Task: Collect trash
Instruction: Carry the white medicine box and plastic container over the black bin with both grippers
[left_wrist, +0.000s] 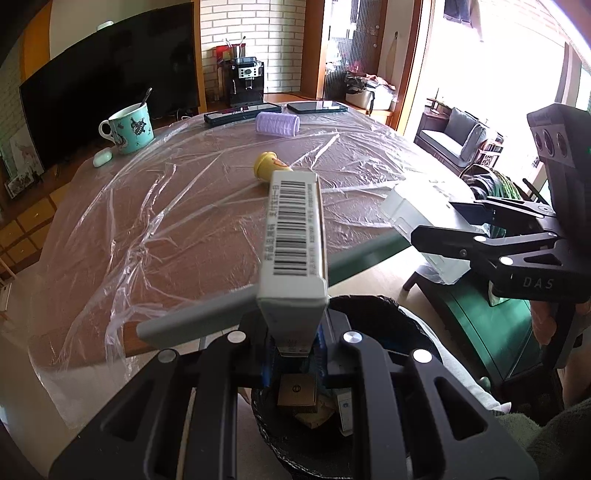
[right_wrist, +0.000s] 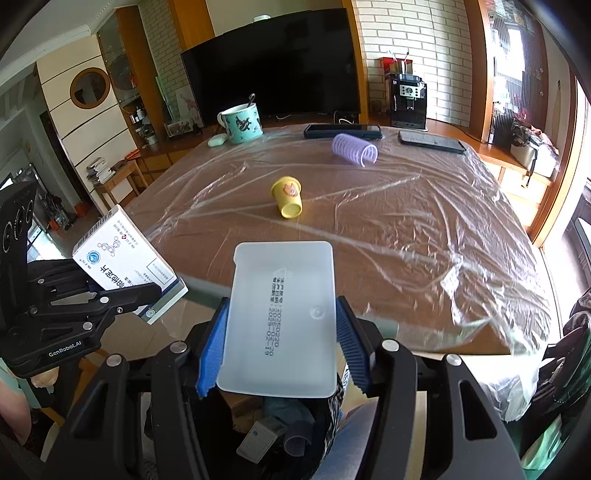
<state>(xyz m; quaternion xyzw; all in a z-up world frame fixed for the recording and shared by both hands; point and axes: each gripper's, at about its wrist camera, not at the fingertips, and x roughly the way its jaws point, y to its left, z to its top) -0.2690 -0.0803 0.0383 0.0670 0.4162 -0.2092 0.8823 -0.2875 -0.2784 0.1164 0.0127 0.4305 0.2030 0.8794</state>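
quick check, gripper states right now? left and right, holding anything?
Left gripper: shut on a barcoded carton, above the trash bin.
Right gripper: shut on a translucent white plastic tray.

The tabletop (right_wrist: 424, 236) is brown and covered edge to edge by a thin, wrinkled sheet of clear plastic film (right_wrist: 461, 266). Near the middle, a small yellow cup (right_wrist: 287, 196) lies on its side. Toward the far edge, a lilac hair roller (right_wrist: 354, 149) lies on its side, just in front of two dark phones (right_wrist: 341, 131) (right_wrist: 431, 141) laid flat. At the far left corner stands a turquoise patterned mug (right_wrist: 242, 122) with a spoon in it; a small pale earbud case (right_wrist: 217, 140) rests just beside the mug.
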